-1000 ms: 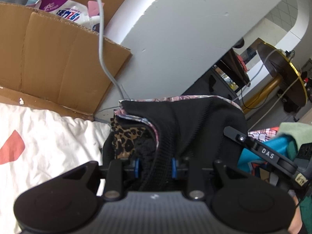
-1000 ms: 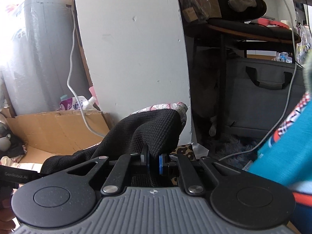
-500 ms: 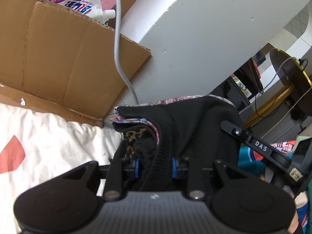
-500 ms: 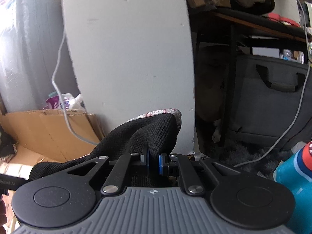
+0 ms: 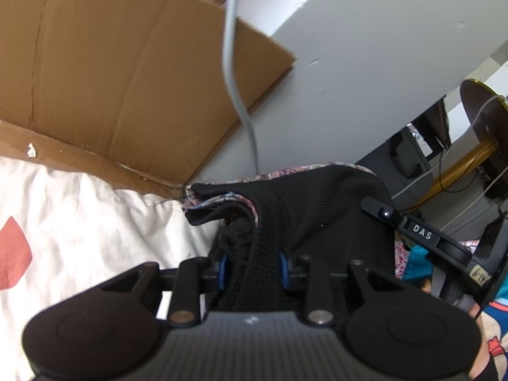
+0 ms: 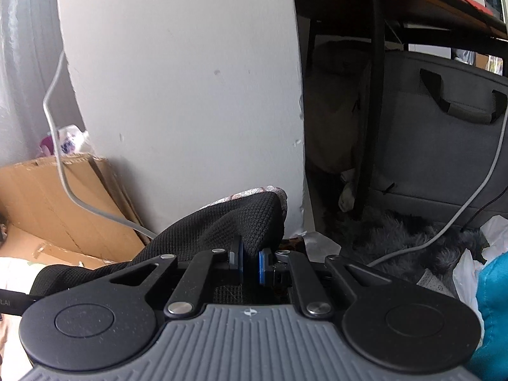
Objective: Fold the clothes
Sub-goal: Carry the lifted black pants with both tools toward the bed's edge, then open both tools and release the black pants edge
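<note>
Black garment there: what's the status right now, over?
Left gripper opening, bunched black garment still between its pads. Right gripper shut on the garment's edge. White bedsheet below; grey cable hanging just ahead.

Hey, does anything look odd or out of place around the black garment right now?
A grey cable dangles down the white wall to right behind the black garment, close enough to snag. Otherwise nothing stands out.
</note>
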Demonstrator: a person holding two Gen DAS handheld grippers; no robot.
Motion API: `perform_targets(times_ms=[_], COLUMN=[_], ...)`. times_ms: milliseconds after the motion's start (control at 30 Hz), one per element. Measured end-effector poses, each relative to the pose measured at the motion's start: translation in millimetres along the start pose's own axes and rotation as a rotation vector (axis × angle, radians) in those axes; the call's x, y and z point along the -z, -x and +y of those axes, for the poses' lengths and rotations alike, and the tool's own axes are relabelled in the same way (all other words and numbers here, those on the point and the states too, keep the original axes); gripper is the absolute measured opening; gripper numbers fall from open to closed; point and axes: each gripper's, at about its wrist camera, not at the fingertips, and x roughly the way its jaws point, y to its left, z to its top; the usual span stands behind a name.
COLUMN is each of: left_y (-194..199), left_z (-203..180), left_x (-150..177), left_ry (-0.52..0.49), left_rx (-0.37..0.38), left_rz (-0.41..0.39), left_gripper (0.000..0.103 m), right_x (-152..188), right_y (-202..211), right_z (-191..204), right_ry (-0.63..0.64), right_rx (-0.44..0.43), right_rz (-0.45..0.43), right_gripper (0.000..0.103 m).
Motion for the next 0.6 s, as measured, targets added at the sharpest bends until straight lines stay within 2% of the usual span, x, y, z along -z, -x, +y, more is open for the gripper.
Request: perform_targets(times_ms=[100,167,200,233,300,333,400,467,500,600], left_y=[-12,-16,-16,-15,-7,-1,14,27,33,40], left_z=[4,6,7,9,9,9,7,4,2,-8], left_x=[-2,-3,-5,-6,-9,-11,-14,-15,-15,-11], left_ry=[-0.022,-0.05,-0.053,-0.057,-0.07,-0.078,-0.092,-0.102,-0.109,-0.137], left_rx=[-0.016,-0.019,-0.022,-0.025,-0.05,-0.068,-0.086,-0.064,-0.052,0.001], left_rz=[0.012,0.019,0.022,0.024,0.006,-0.01,-0.045,-0.077,-0.092,-0.106], left_gripper=[0.04,0.048,0.054,0.056,0.058,0.06,0.06,0.057,0.046,0.026], right_x=[5,8,9,9,9,8,8,9,10,13], right_y=[-12,-17,-19,-19,-17,-16,-6,6,11,15], right_z=[5,7,7,6,4,2,-1,0,2,10], right_ry=[0.055,0.075,0.076,0.069,0.052,0.038,0.004,-0.003,-0.001,-0.011], right_rx=[0.052,0.086,0.107,0.137,0.2,0.221,0.205,0.178,0.155,0.084], right_rz=[0.029,0.044,0.049,0.049,0.045,0.042,0.012,-0.028,-0.043,-0.023], right_gripper=[0.009,0.01,0.019,0.032,0.043,0.043,0.043,0.043,0.043,0.041])
